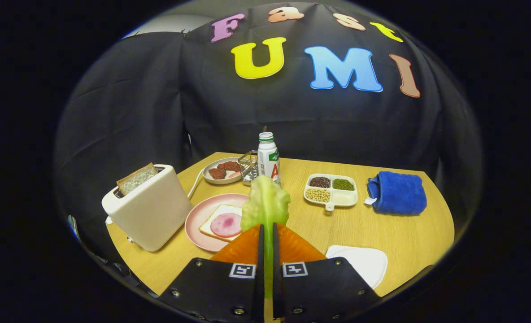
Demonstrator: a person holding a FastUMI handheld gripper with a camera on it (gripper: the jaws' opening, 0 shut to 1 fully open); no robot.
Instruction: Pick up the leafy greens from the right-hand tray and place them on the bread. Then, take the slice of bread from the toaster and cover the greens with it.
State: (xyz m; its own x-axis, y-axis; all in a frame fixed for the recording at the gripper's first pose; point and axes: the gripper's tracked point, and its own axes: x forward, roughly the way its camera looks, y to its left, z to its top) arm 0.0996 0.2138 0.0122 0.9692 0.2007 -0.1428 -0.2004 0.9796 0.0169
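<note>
Both tool (266,231) fingers clamp leafy greens (265,204) above table (382,233).

Your tongs (266,233) grip the leafy greens (265,204), whose stem is hidden between the fingers. The leaf covers the pink plate's (202,213) right rim. Toaster (146,213) hides the bread slice's (136,178) lower part.

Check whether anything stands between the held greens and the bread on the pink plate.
Nothing visible does. The gripper is shut on the greens, held above the table; the bread with its ham slice lies open on the pink plate just beside them.
</note>
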